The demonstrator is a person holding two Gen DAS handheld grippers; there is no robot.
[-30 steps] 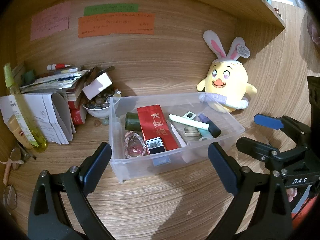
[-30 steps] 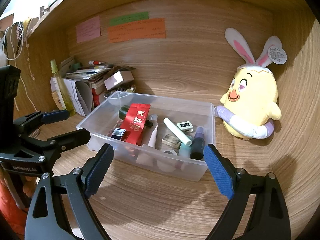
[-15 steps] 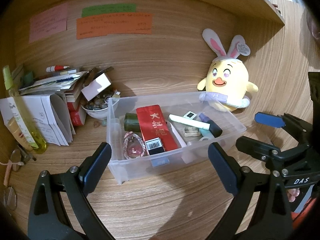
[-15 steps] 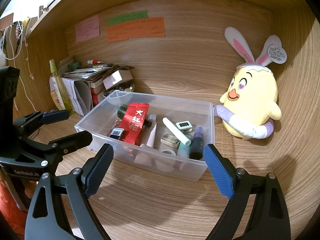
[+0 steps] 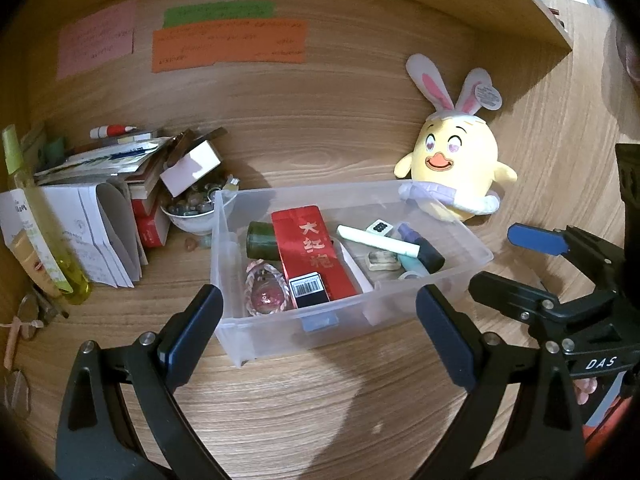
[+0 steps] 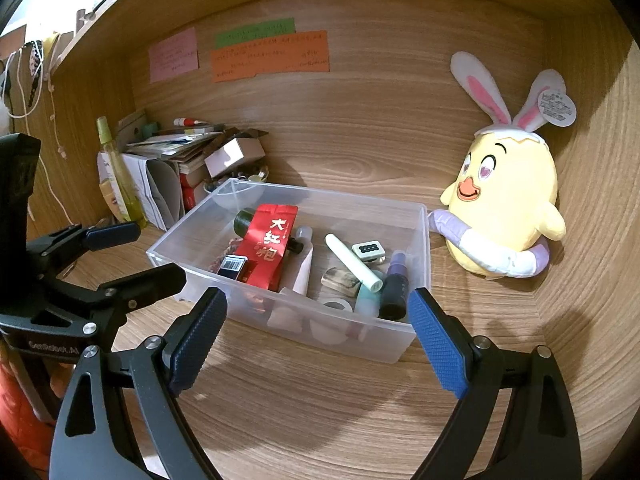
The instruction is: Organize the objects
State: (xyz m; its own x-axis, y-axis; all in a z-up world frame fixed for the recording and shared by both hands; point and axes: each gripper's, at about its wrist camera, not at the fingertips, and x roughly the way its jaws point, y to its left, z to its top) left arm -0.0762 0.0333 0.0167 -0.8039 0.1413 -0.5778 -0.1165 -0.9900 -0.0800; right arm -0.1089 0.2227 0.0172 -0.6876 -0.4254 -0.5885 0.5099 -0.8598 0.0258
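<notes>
My left tongs (image 5: 316, 328): spread wide, nothing between the pads, hanging just short of the near wall of the clear bin (image 5: 280, 332); the bin sits at twelve o'clock from them.
My right tongs (image 6: 316, 334): spread wide too, empty, before the bin's near long wall; in the left view they show at three o'clock.
Bin: on the wooden desk (image 5: 280, 408), open-topped, a little askew to the back panel.
In the bin, left view: red tea packet (image 5: 310, 252) lying flat near the middle, across a dark green bottle (image 5: 260, 240) at its ten o'clock; a black barcoded box (image 5: 308, 290) at its six o'clock; a reddish braided-edged charm (image 5: 266, 294) at seven o'clock.
In the bin, right half: pale green tube (image 5: 378, 240), white tile with dots (image 5: 380, 227), purple-capped dark bottle (image 5: 424, 250), and a small glassy piece (image 5: 384, 260) I can't make out well.
Plush chick (image 6: 504, 200): rabbit ears, upright, touching or just beside the bin's far right corner, at two o'clock from my right tongs.
Left clutter: paper and book stack (image 5: 100, 184), white bowl of stones (image 5: 192, 212) just beside the bin's far left corner, yellow-green spray bottle (image 5: 44, 220) at nine o'clock.
Back panel: pink note (image 5: 96, 44), green note (image 5: 218, 12), orange note (image 5: 228, 46).
In the way: only the bin's near wall stands between my pads and the contents.
</notes>
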